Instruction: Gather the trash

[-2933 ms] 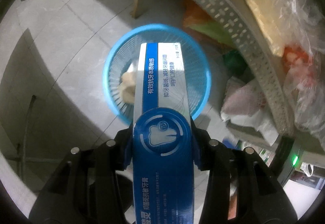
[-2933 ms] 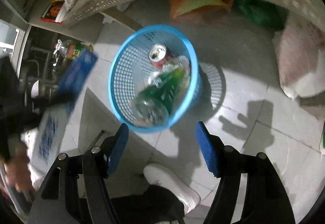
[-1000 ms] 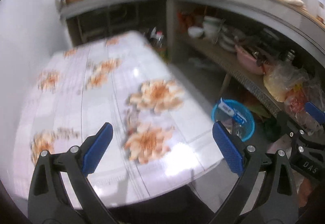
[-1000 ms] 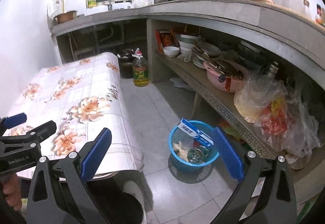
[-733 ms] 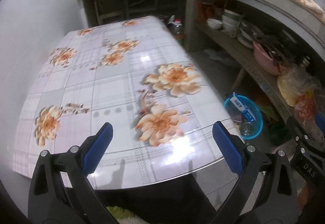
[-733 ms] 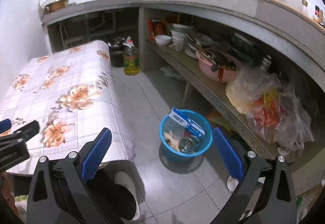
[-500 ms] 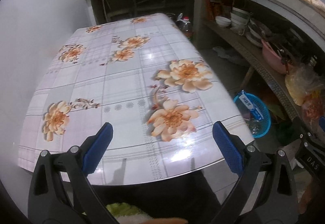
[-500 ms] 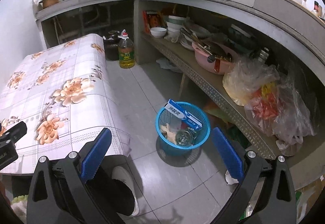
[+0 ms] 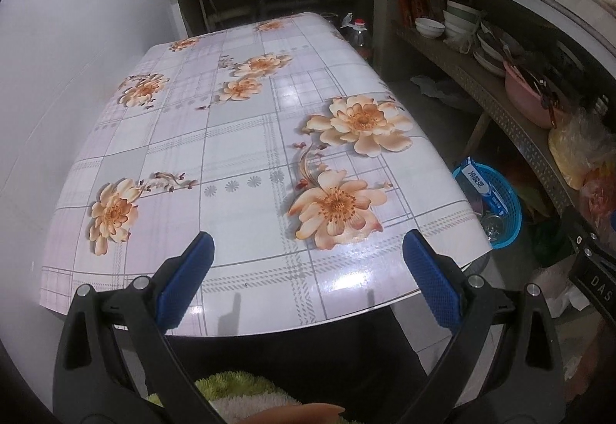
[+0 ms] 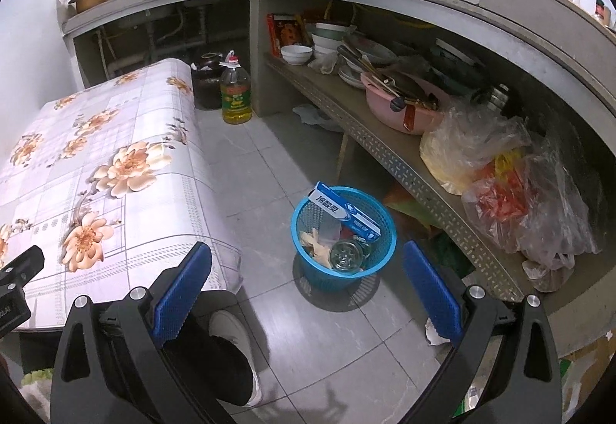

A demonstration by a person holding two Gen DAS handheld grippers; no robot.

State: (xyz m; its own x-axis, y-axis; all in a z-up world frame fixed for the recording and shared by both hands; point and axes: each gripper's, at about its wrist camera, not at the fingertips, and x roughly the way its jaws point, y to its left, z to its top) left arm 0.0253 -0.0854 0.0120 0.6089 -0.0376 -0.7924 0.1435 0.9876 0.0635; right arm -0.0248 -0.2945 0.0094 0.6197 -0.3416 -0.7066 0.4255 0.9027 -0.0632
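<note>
Kitchen, tiled floor, concrete counter with an open shelf under it; floral-cloth table [image 9: 246,162] fills the left wrist view and shows no loose item on it. Left gripper [image 9: 308,281] hangs over the near table edge, jaws spread wide, nothing between the blue pads [image 9: 184,281]. Right gripper [image 10: 308,289] likewise spread and empty, looking down at the floor. Task's container: blue basket [image 10: 379,260] on the floor, at about 12 o'clock just ahead of the right gripper in its view, at about 3 o'clock in the left wrist view, between the table's corner and the shelf. In it: blue-and-white toothpaste box [image 10: 344,214] lying slantwise across the rim, one end poking out toward 10 o'clock; a clear bottle [image 10: 346,254] seen end-on; pale scraps [image 10: 313,239] beside it. Judgement: collection looks close to done, since nothing obviously discardable remains on the cloth; step in hand is probably a scan for leftovers. To do it well, sweep both cameras slowly over table and floor before committing. The box sits high; anything dropped on it could slide off, so I would aim further drops at the open 7 o'clock side of the basket. Candidates on the floor: crumpled white paper [image 10: 433,333] at 4 o'clock near the right finger, and a pale wad [image 10: 313,114] below the shelf at 12 o'clock; whether they are trash I cannot tell. Obstacles: perforated shelf edge [image 10: 400,166] overhanging close to the basket, table corner, the person's shoe [image 10: 235,339] at 7 o'clock, an oil bottle [image 10: 235,93] and dark jar [image 10: 206,83] beside the table.
</note>
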